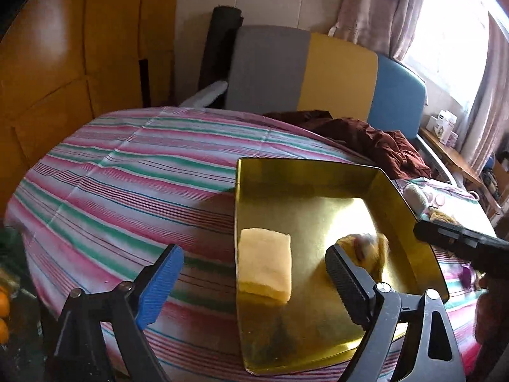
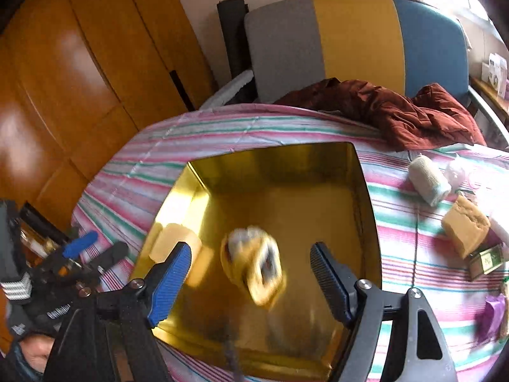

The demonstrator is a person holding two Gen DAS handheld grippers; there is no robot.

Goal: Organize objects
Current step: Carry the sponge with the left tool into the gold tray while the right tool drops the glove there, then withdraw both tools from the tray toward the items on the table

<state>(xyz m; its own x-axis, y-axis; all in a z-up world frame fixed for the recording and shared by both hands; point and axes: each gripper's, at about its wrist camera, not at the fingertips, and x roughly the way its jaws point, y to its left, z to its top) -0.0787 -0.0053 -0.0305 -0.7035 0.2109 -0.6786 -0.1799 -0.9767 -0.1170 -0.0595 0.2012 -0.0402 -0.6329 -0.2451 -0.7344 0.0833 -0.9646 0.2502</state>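
Observation:
A shiny gold tray (image 1: 305,172) (image 2: 366,197) lies on the striped tablecloth. In it are a pale yellow sponge block (image 1: 265,262) (image 2: 173,242) and a blurred yellow, white and dark object (image 2: 253,265) (image 1: 366,248), which appears in mid-air or tumbling between the right gripper's fingers. My right gripper (image 2: 251,283) is open above the tray and holds nothing. My left gripper (image 1: 251,283) is open over the tray's left edge, near the sponge block. The right gripper's body (image 1: 461,245) shows at the right of the left wrist view.
To the right of the tray lie a rolled bandage (image 2: 429,180), a tan sponge block (image 2: 466,226), a small green box (image 2: 486,261) and a purple item (image 2: 493,318). A dark red cloth (image 2: 397,111) lies at the table's far edge before a chair (image 2: 350,38).

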